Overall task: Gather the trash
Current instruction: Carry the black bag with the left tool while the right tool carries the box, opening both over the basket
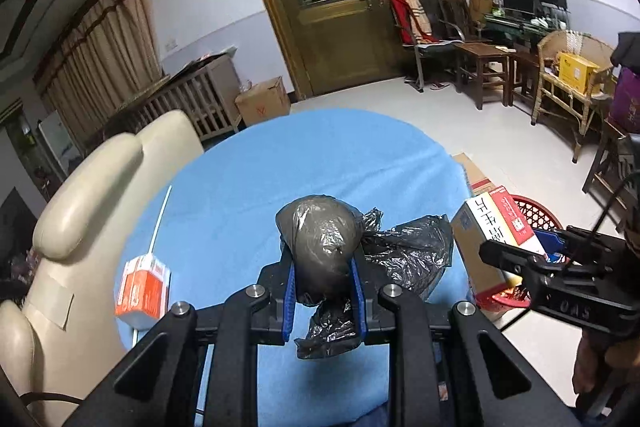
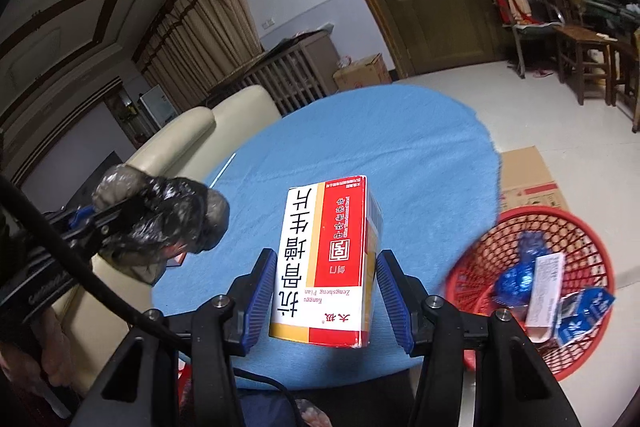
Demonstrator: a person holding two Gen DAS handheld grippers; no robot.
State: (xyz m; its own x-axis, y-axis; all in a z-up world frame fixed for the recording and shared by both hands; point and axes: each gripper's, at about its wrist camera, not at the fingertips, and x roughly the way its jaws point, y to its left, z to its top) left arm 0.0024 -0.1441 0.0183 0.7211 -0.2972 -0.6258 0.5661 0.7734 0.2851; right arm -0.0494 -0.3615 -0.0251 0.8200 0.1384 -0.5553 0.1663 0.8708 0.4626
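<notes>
Blue-padded jaws of the left gripper [image 1: 324,291] sit nearest the lens, clamped on a balled-up black plastic bag [image 1: 320,239] whose loose tail hangs below the pads. The bundle is lifted clear of the blue tablecloth [image 1: 304,155], above its near edge. A second crumpled black bag [image 1: 416,247] lies on the cloth just to the right of the held one, toward the table's right edge.

In the right wrist view, the right gripper [image 2: 326,303] holds a red, white and yellow medicine box [image 2: 332,263] between its pads, the box's long axis running forward along the fingers, raised over the near right part of the table. I judge this a grip, since the box hangs unsupported.

The relation that matters for the coming move is where the red mesh basket [image 2: 560,343] stands: on the floor, off the table's right edge, lower than both loads and already holding blue wrappers [image 2: 520,275] and a white carton [image 2: 544,287]. It lies just to the right of the box, so the right hand is clearly nearer; the left gripper would have to cross the table's near edge, past the right one, to reach it. The box probably goes first.

A small orange-and-white carton [image 1: 144,287] remains at the table's left edge.
</notes>
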